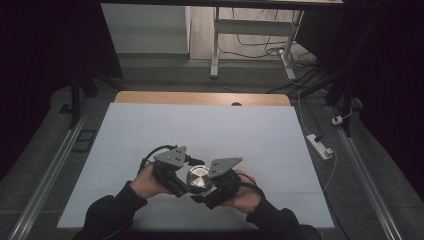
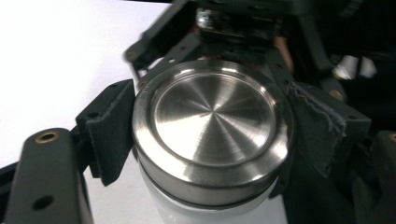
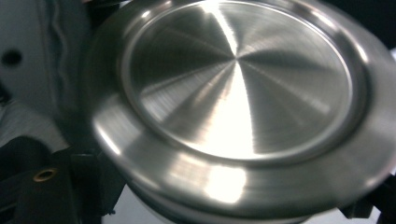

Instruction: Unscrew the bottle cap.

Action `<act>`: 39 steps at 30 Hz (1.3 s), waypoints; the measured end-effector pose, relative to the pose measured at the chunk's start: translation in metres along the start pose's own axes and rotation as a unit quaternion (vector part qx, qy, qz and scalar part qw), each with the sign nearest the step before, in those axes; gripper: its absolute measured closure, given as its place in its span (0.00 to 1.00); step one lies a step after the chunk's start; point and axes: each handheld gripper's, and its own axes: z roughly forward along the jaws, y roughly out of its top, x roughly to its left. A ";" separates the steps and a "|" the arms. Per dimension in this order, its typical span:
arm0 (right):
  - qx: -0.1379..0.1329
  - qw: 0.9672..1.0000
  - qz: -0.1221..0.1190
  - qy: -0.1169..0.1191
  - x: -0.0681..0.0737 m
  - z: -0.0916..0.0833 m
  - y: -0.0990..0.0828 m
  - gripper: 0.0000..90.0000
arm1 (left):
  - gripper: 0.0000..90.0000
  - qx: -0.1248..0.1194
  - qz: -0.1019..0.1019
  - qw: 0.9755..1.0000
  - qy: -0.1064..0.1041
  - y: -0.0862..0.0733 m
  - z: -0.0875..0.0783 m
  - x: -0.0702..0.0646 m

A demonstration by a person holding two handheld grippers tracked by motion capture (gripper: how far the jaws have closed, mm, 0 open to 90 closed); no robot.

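Nearest my lens is the steel lid (image 3: 238, 88), so close in the right gripper view that its brushed, dished top runs off the frame and blurs at the rim. It caps a white container (image 2: 205, 212), of which I see just a pale band below the metal in the left gripper view. From the high view the container stands on the white table (image 1: 200, 130), near my edge and roughly at the middle, pinched between both tools.

My left gripper (image 1: 182, 187) has its pads pressed on the lid's rim from either side: in its own view the ribbed left pad (image 2: 109, 130) and the cloth-faced one opposite both bear on the metal, with no gap to speak of. I'd say this is the hand meant to turn the lid, since it grips the cap and not the body.

My right gripper (image 1: 202, 195) sits lower, under the lid's overhang, and I read its jaws as drawn tight on the container body (the pads themselves are mostly hidden beneath the rim, so the contact is my judgement). That would make it the anchor, stopping the body from spinning.

The two tools meet from opposite sides, grey plates splayed outward, which keeps the cables clear and leaves each wrist room to twist
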 end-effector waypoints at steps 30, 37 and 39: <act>-0.018 1.000 -0.001 0.019 0.000 -0.002 0.000 0.16 | 0.11 -0.001 0.015 0.998 -0.057 -0.002 -0.013 0.006; -0.012 0.999 -0.019 0.028 0.005 -0.001 0.001 0.16 | 0.23 0.005 0.030 0.999 -0.036 0.002 -0.008 -0.002; -0.016 1.000 -0.010 0.014 0.001 -0.002 0.001 0.16 | 0.23 0.006 0.023 1.000 -0.006 0.004 -0.006 -0.004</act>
